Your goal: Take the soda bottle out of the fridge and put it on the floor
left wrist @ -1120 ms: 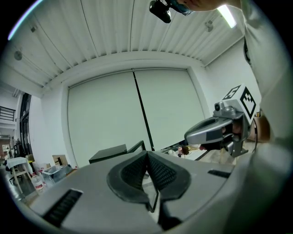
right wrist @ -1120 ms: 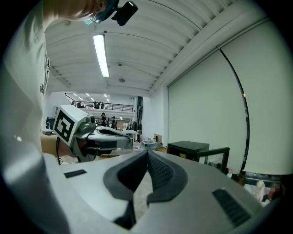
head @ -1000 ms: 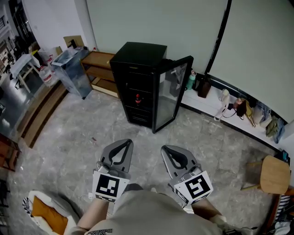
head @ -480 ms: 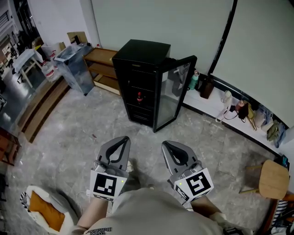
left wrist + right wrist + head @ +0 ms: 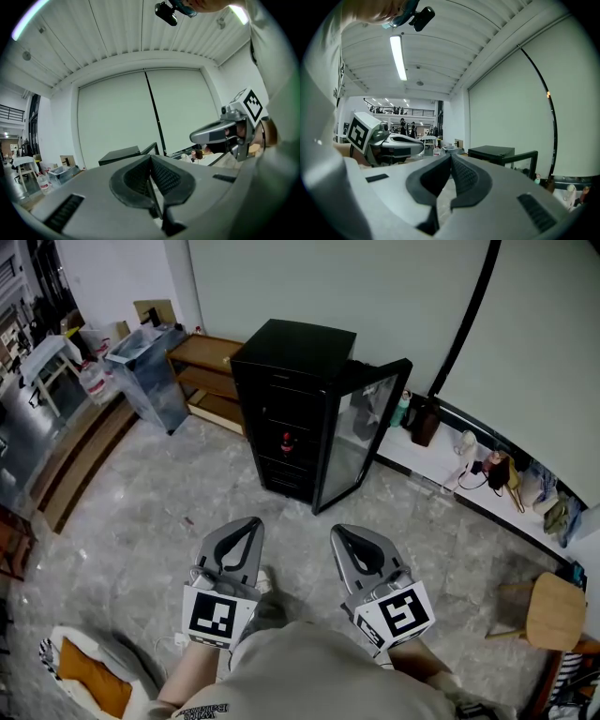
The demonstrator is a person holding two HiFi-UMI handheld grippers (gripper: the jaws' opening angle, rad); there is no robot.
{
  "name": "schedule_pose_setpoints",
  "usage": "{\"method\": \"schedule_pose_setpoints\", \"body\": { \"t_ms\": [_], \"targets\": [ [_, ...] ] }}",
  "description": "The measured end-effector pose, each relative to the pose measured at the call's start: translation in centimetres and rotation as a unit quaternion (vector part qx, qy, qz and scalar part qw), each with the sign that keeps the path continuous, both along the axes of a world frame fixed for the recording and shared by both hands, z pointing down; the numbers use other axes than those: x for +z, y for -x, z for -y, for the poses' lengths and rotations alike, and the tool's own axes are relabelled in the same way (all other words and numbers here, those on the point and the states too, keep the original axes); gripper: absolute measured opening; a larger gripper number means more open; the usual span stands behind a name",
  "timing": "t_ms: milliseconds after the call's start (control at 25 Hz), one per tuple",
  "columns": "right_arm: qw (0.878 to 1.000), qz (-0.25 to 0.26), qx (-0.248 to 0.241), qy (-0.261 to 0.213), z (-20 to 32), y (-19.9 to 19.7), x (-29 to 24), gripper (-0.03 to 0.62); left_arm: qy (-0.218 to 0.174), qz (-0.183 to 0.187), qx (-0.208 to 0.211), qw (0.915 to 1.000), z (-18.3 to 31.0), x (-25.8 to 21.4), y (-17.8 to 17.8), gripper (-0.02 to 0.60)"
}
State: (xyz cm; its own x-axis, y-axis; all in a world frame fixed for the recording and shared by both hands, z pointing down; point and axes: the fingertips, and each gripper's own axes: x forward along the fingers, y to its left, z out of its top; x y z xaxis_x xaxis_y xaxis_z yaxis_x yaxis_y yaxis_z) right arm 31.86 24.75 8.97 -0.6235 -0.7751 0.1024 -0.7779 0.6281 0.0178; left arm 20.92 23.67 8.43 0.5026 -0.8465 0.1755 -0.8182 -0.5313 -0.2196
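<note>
A small black fridge stands against the far wall with its glass door swung open to the right. On a middle shelf inside stands the soda bottle, dark with a red label. My left gripper and right gripper are held side by side well short of the fridge, both shut with nothing in them. The fridge top shows beyond the left gripper, and the fridge and door show past the right gripper.
A low wooden shelf and a clear plastic bin stand left of the fridge. A white ledge with bottles, bags and shoes runs along the right wall. A wooden stool is at right, a cushion at lower left. Grey stone floor lies between.
The fridge sits slightly nearer and further right in the head view. Both grippers have edged forward over the floor together, still shut.
</note>
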Motion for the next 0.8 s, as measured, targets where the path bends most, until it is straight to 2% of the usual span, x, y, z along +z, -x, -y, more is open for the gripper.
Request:
{"method": "schedule_pose_setpoints", "body": {
  "t_ms": [280, 800],
  "targets": [
    [1.000, -0.019, 0.006, 0.012, 6.6, 2.4, 1.1, -0.003, 0.012, -0.004, 0.013, 0.9998, 6.8, 1.0, 1.9, 0.006],
    [0.998, -0.040, 0.035, 0.031, 21.0, 10.5, 1.6, -0.004, 0.037, 0.003, 0.054, 0.9978, 21.3, 1.9, 9.1, 0.006]
  ]
}}
